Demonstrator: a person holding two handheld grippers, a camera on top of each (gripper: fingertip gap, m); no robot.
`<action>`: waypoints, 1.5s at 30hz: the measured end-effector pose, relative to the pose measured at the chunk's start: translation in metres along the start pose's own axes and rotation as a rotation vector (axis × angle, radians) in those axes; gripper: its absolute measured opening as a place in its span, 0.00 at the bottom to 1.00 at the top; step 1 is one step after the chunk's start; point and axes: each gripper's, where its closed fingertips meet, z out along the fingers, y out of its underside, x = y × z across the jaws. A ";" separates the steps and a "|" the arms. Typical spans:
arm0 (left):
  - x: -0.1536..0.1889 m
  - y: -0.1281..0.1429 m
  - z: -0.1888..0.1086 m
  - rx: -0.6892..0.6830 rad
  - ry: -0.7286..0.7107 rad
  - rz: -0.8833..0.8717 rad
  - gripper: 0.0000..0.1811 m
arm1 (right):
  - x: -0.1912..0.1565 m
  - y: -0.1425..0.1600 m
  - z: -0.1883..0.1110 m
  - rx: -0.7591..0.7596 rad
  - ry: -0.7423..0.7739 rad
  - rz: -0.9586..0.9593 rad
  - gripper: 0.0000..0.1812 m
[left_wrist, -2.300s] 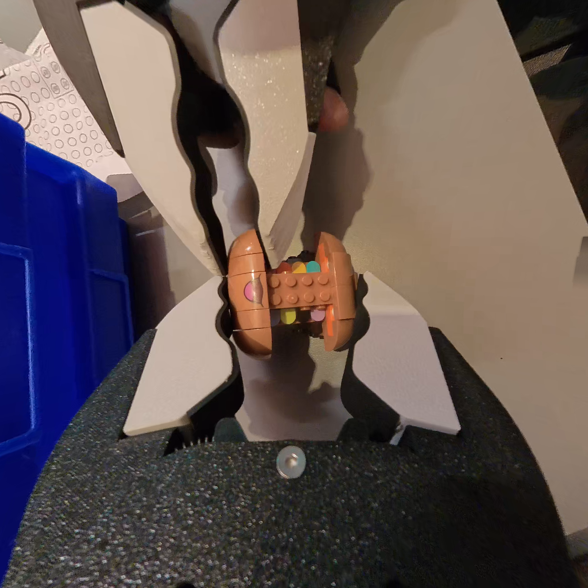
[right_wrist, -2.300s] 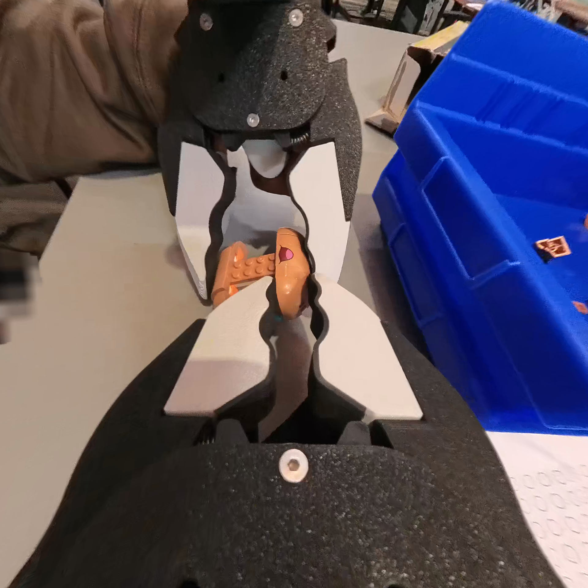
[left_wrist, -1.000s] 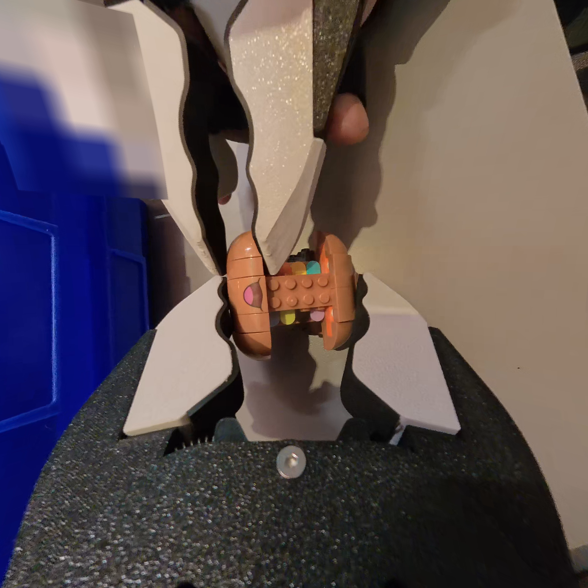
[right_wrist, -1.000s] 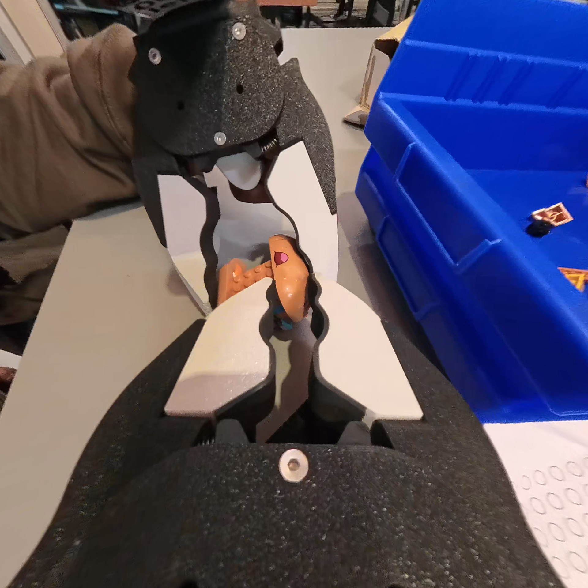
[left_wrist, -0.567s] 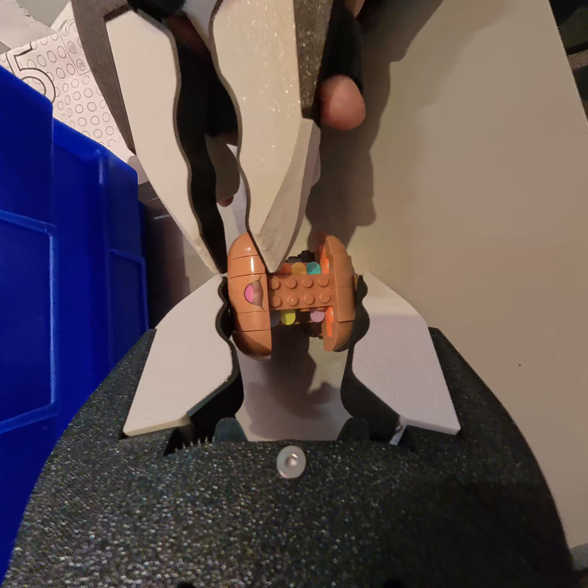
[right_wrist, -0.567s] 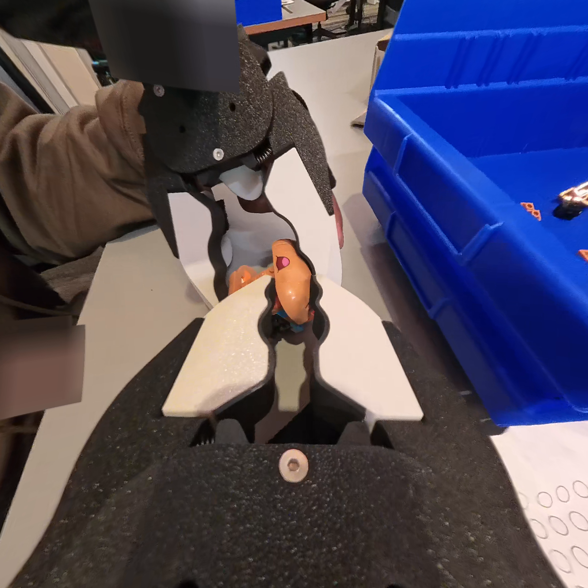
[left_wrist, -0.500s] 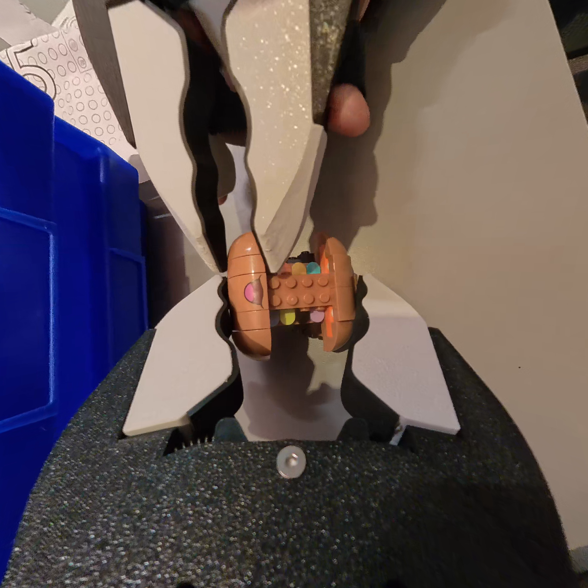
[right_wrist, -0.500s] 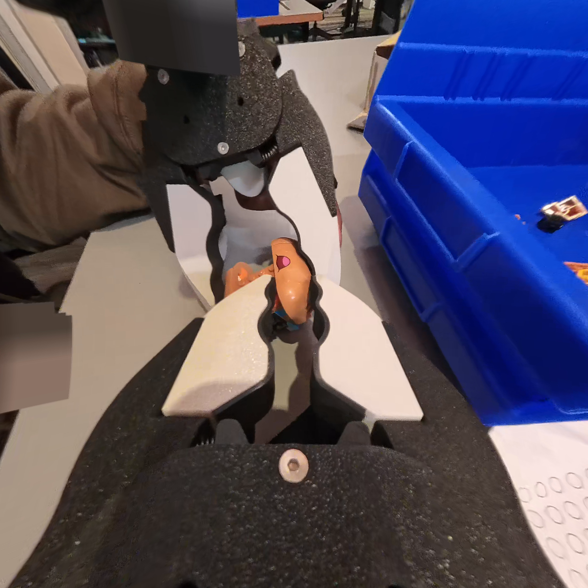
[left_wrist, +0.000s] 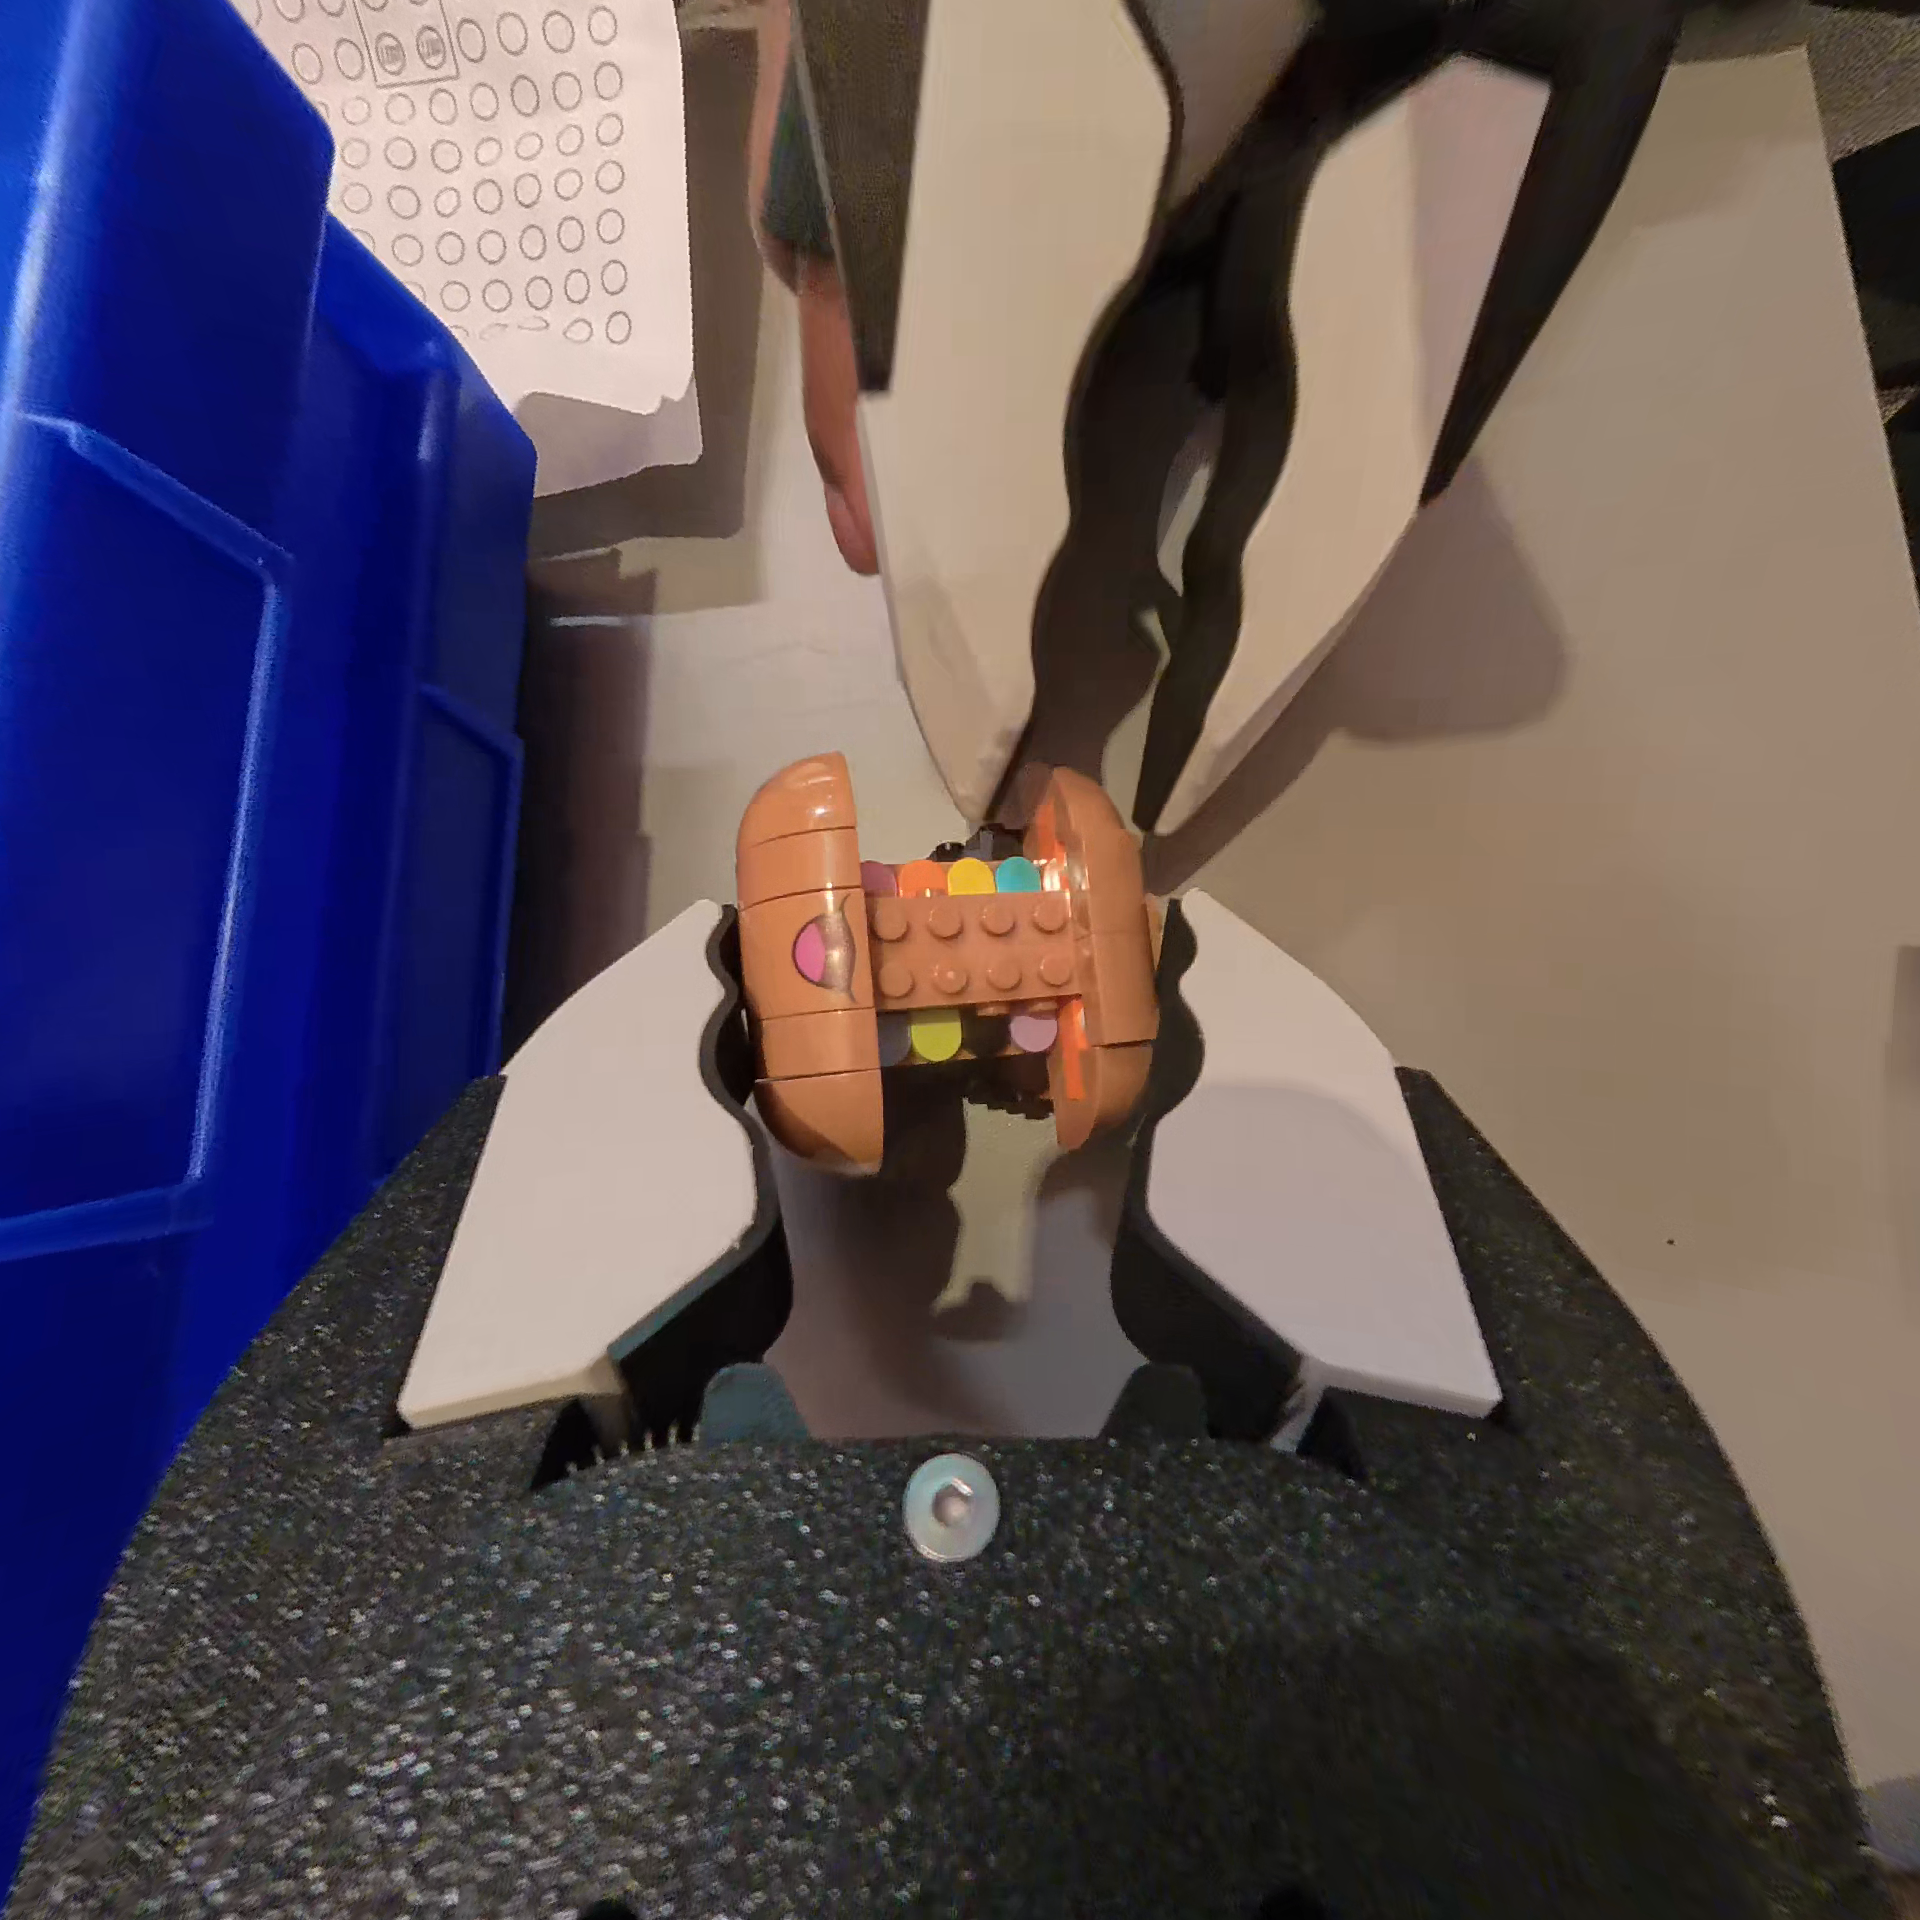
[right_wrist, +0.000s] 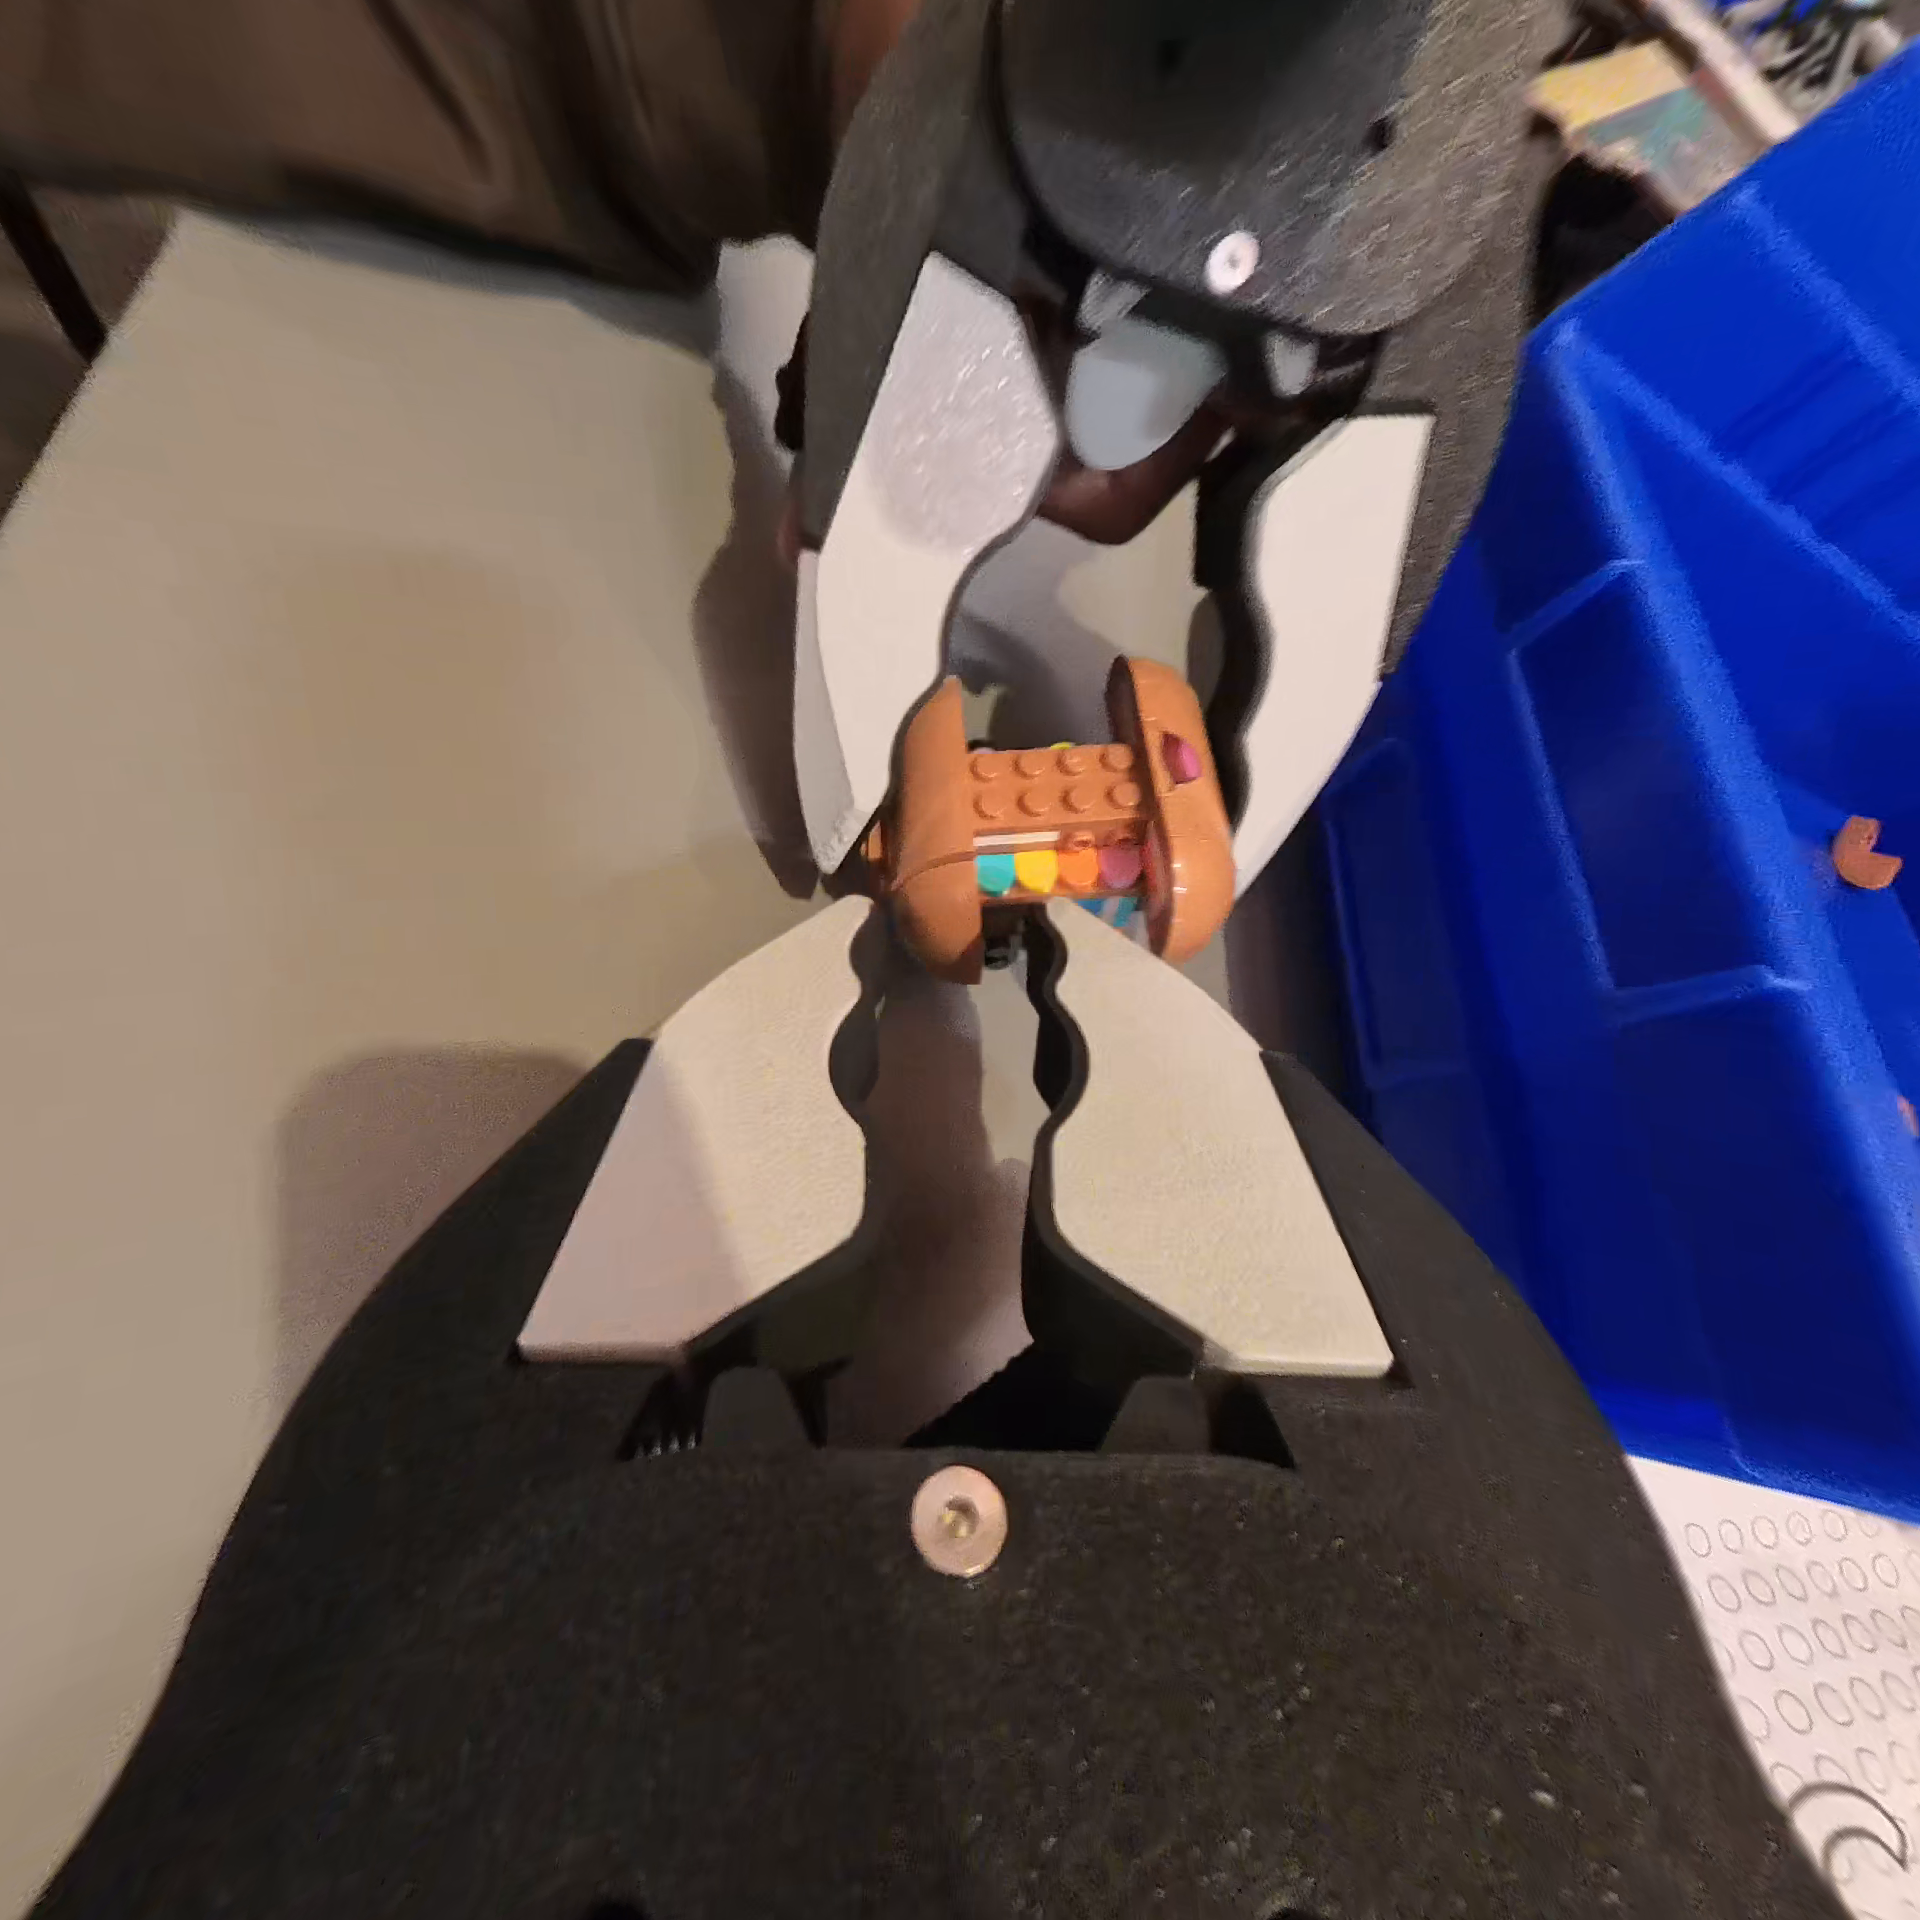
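A brown brick model (left_wrist: 966, 961), two rounded end caps joined by a studded bar with coloured tiles, is held above the pale table (left_wrist: 1610, 987). My left gripper (left_wrist: 951, 914) is shut on it, one finger on each cap. My right gripper (right_wrist: 956, 920) comes in from the opposite side and is shut on the plain end cap, the one away from the pink mark. In the left wrist view the right gripper (left_wrist: 1070, 816) reaches down from the top. In the right wrist view the model (right_wrist: 1049, 821) sits between the left gripper's fingers (right_wrist: 894, 582).
A blue bin (left_wrist: 208, 727) stands close beside the grippers; in the right wrist view the bin (right_wrist: 1662, 831) holds a small brown piece (right_wrist: 1865, 852). A white sheet printed with circles (left_wrist: 499, 208) lies by it. A person's brown sleeve (right_wrist: 416, 104) is behind. The tips of both grippers are at nearly the same place.
My right gripper has left the cap with the pink mark and now grips the opposite cap. The left gripper still holds the model and has turned relative to the right.
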 end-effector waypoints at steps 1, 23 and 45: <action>0.000 0.000 0.000 -0.001 -0.002 0.001 0.42 | -0.003 0.003 0.003 -0.022 -0.003 -0.019 0.15; -0.003 0.001 0.000 0.029 0.033 -0.100 0.42 | 0.002 0.003 0.008 -0.138 0.188 -0.322 0.12; 0.002 0.001 -0.003 0.085 0.082 -0.056 0.43 | 0.000 0.004 0.005 -0.058 0.095 -0.160 0.11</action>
